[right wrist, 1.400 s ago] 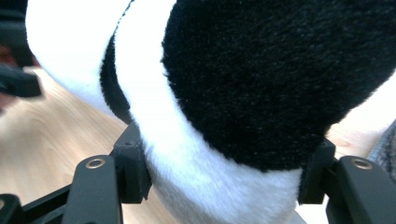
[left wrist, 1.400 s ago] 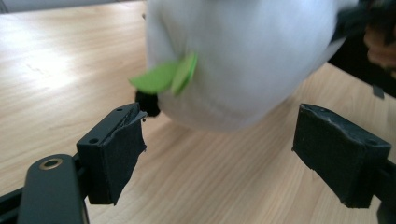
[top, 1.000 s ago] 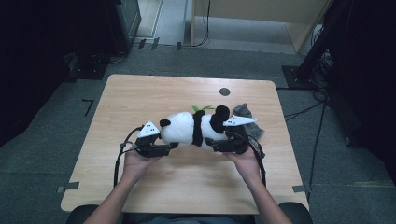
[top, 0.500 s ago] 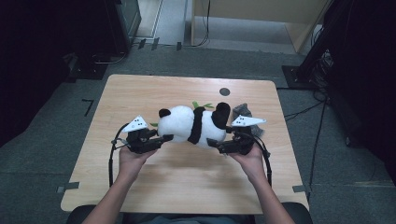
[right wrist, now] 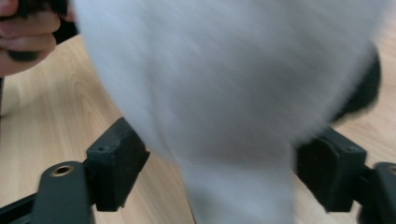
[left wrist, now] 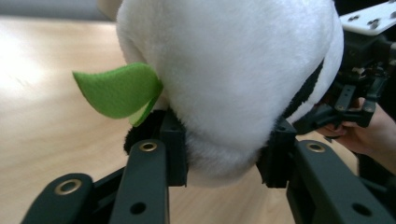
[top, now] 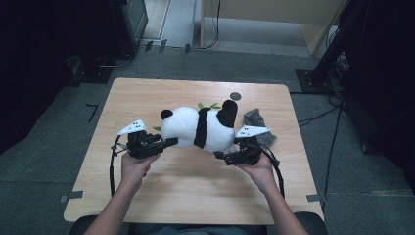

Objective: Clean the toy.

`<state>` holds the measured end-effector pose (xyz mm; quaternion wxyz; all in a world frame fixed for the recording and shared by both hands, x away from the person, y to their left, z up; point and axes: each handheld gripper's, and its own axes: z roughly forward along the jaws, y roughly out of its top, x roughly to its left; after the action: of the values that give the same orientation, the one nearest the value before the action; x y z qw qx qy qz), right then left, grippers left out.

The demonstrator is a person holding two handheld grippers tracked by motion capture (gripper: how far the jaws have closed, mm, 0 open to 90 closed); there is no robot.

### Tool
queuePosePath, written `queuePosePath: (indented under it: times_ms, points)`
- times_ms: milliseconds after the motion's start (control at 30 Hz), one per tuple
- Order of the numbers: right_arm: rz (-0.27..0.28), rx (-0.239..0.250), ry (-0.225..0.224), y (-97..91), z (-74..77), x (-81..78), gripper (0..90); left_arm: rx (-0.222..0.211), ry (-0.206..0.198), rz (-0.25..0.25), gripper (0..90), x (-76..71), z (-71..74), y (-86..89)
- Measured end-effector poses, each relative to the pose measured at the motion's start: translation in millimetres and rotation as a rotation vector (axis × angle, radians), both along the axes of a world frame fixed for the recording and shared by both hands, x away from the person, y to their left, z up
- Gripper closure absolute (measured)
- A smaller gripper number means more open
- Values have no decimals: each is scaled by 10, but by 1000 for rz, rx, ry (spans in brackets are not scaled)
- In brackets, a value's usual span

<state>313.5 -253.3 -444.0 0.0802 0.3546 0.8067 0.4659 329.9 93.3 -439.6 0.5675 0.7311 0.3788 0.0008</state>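
A black-and-white panda plush (top: 188, 128) hangs just above the wooden table (top: 195, 196), held between both grippers. My left gripper (top: 171, 142) comes in from the left. In the left gripper view its pads (left wrist: 173, 150) squeeze the plush's white fur (left wrist: 233, 84), next to a green felt leaf (left wrist: 119, 91). Its jaws have just been opening a little, with the plush still pinched. My right gripper (top: 219, 155) reaches under the plush's right end. In the right gripper view the blurred white plush (right wrist: 233, 93) sits between its pads (right wrist: 116, 163). These jaws have just been closing onto it.
A crumpled grey cloth (top: 258, 122) lies on the table behind my right hand. A small dark round mark (top: 235, 96) sits near the far edge. Green felt leaves (top: 208, 105) poke out behind the plush. Dark floor and equipment surround the table.
The left gripper has shifted left and slightly up, and the panda has moved with it and risen a little. The right hand has stayed about where it was.
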Motion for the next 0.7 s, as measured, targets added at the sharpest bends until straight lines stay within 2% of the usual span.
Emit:
queuePosePath:
  times_ms: [33, 100, 167, 233, 333, 467, 600, 700]
  points:
    - [-15, -27, -1, 18, -6, 3, 278, 18, 17, 7, 568, 13, -24, -10]
    - [-27, -47, 34, 31, -32, 21, 294, 53, 31, 16, 507, 35, -57, -26]
    - [-36, -56, 55, 33, -50, 33, 296, 77, 22, 15, 473, 43, -77, -40]
    - [-45, -64, 47, 32, -38, 27, 294, 82, 23, 18, 426, 50, -88, -46]
    - [-57, -37, 41, 6, 12, 15, 282, 79, 43, 3, 366, 66, -104, -46]
    - [-55, 14, 87, -75, 43, 22, 276, 122, 64, -23, 349, 70, -137, -78]
    - [-55, 19, 68, -101, 95, -3, 272, 130, 75, -18, 346, 66, -139, -85]
    - [-59, 18, 52, -93, 117, -13, 262, 122, 64, -4, 351, 53, -133, -81]
